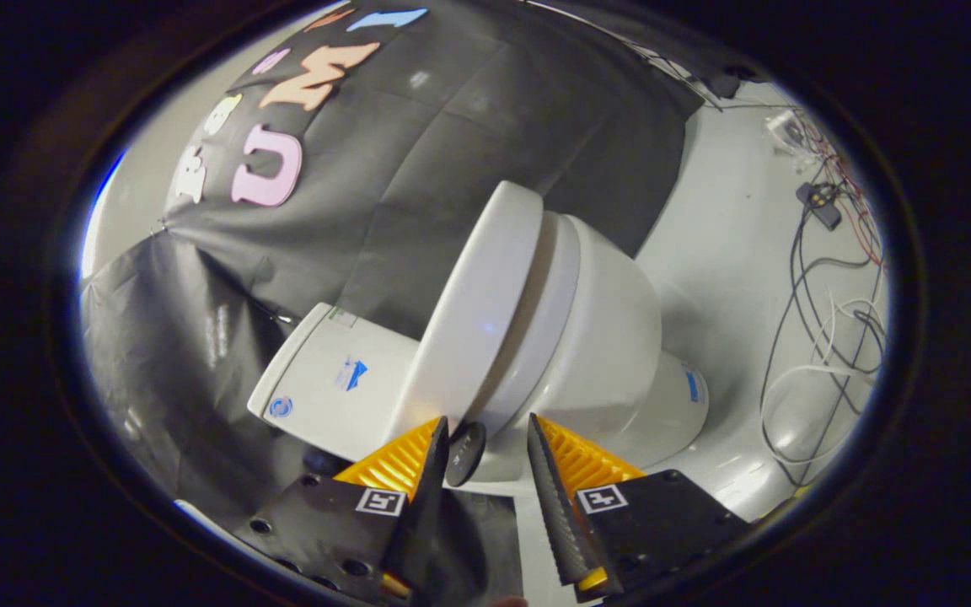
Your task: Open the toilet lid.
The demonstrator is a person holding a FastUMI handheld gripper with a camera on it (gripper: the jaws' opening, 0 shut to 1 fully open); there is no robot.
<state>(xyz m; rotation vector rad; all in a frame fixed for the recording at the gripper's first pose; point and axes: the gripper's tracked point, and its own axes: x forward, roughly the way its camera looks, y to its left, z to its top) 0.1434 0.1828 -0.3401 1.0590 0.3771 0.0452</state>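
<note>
Toilet: white toilet (pixel 603 337) at centre frame, appearing tipped sideways because the camera is rolled; tank (pixel 325 379) at lower left of centre, bowl toward the right.
Lid: toilet lid (pixel 473 312) is a pale oval slab just left of the bowl, parted from the seat rim (pixel 549 312) by a narrow wedge-shaped gap; whether it is fully shut at the hinge I cannot tell.
Tool: tool (pixel 485 430) at bottom centre, fingers set moderately apart with nothing between them; the tips reach up to the lid's near edge, contact not clear.
Dark disc: small round dark part (pixel 464 453) just beside the left finger, identity uncertain.
Surroundings: black cloth wall (pixel 452 152) across the upper left; loose cables (pixel 823 337) on the pale floor (pixel 730 253) at right.
Step (judged): approach finished, lift just starting or not yet begun.
Next move calls for: hooking a fingertip under the lid's edge, then swinging it toward the tank along the hinge arc.
</note>
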